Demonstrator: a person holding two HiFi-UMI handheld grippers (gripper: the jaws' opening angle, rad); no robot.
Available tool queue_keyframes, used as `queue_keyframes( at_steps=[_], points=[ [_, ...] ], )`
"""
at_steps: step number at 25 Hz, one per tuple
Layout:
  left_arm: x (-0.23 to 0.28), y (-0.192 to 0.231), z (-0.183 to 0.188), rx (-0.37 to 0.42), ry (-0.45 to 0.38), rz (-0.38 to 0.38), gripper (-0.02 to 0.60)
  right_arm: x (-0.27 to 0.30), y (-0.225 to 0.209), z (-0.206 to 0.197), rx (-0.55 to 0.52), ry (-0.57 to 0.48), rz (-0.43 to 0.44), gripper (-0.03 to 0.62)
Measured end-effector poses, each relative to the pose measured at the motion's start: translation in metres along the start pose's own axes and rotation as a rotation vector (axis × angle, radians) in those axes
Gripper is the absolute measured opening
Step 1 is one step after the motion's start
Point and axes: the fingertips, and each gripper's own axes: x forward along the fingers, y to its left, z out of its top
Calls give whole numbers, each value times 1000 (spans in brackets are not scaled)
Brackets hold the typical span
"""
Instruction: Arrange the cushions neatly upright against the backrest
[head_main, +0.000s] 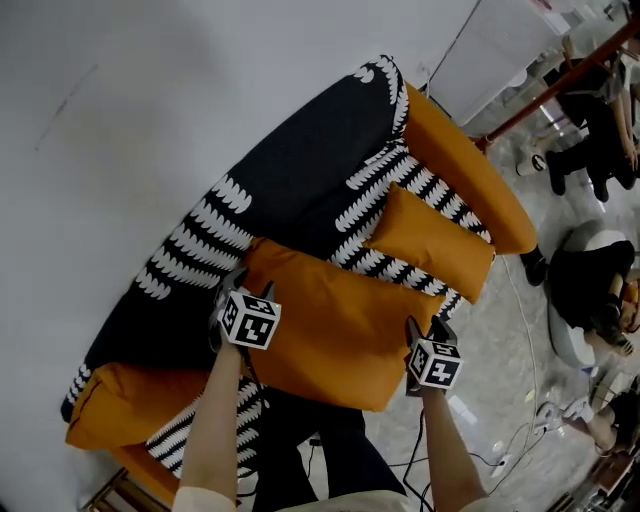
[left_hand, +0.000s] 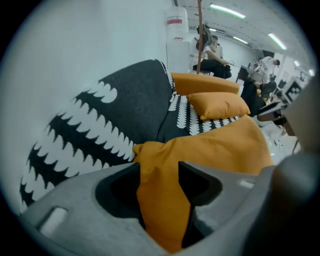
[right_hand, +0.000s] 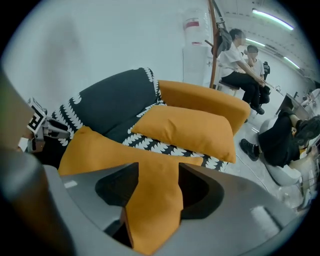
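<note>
Corners of 1 orange fabric cushion (head_main: 330, 320) sit clamped in left gripper (left_hand: 159, 172) and right gripper (right_hand: 153, 175) jaws.

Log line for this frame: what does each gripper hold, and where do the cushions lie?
left gripper: jaws on large cushion corner | right gripper: jaws on another corner | small cushion: lying on seat

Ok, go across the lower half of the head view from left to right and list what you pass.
orange armrest → left hand-held gripper → large orange cushion → right hand-held gripper → person in dark clothes
</note>
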Motion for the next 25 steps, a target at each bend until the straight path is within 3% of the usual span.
queue_keyframes(
  at_steps=[5,9,13,20,25],
  points=[
    [25,-14,-29,-8,126,-38,258,16,-2,-32,-7,100,17,282],
    [14,-31,-40,-77,168,-47,202,9,-3,-47,26,96,53,281],
    [63,-18,-38,-79,186,-62,170,49,3,-38,67,117,76,259],
    [65,-25,-31,-85,186,-142,88,58,9,-41,44,169,84,128],
    [52,-27,-37,-59,195,-147,32,44,14,-43,21,156,66,55]
  ],
)
